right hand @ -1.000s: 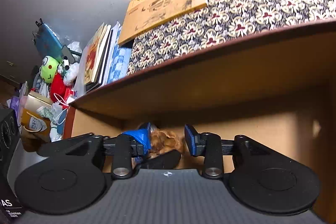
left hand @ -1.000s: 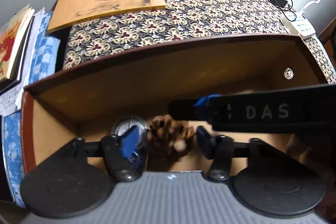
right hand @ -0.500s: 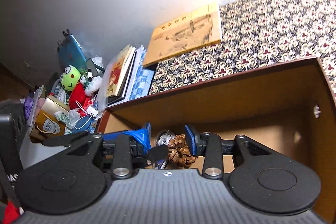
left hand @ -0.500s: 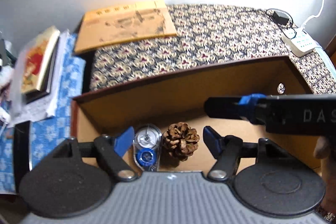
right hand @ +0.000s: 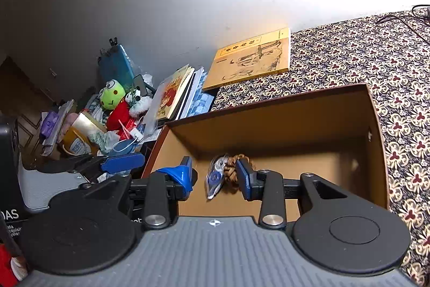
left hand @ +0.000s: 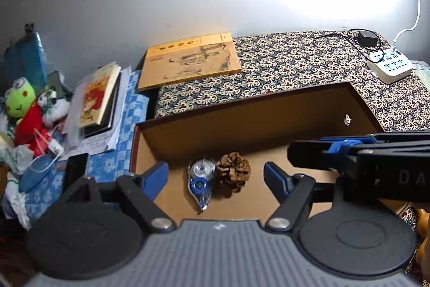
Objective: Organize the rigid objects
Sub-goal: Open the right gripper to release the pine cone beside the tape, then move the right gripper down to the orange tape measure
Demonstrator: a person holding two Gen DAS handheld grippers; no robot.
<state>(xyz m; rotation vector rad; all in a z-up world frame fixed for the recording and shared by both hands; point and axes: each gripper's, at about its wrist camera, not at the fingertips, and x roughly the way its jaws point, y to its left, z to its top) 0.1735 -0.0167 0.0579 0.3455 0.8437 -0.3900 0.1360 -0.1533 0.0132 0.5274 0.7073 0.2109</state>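
two things lie in the cardboard box (left hand: 242,123) so far: a correction tape dispenser (left hand: 201,179) and a pine cone (left hand: 233,172), touching, near its left wall. my left gripper (left hand: 215,179) hangs above them with fingers spread and empty; my right gripper (right hand: 215,176) is spread too, holding nothing. i judge the next job is fetching another rigid piece, so i'd lift straight up clear of the rim first. my right gripper's body reads "da" in the left view; the yellow book (left hand: 192,59) carries characters too small to read
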